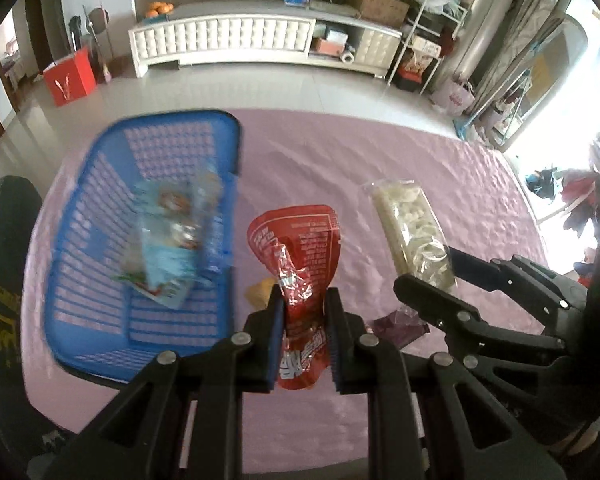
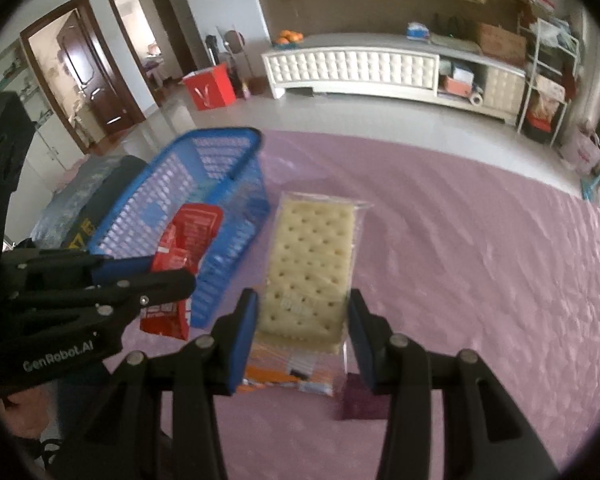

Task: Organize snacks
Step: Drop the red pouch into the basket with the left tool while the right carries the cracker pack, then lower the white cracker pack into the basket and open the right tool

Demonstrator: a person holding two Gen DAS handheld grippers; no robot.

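Pads of the left hand-held gripper (image 1: 303, 320) squeeze a crinkled red snack bag (image 1: 300, 264), holding it above the pink table (image 1: 380, 168). Left of it and a bit farther sits the blue basket (image 1: 100, 320) with a blurry light-blue packet (image 1: 168, 248) inside. The right hand-held gripper (image 2: 303, 328) holds a clear pack of pale crackers (image 2: 308, 264) between its pads. Under it lie an orange packet (image 2: 284, 378) and a small purple packet (image 2: 358, 400). Farther off stands a long white cabinet (image 2: 360, 66).

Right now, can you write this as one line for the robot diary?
left tool: shut on red snack pouch | right tool: shut on cracker pack | blue basket: holds a light-blue packet | both snacks lifted above pink cloth
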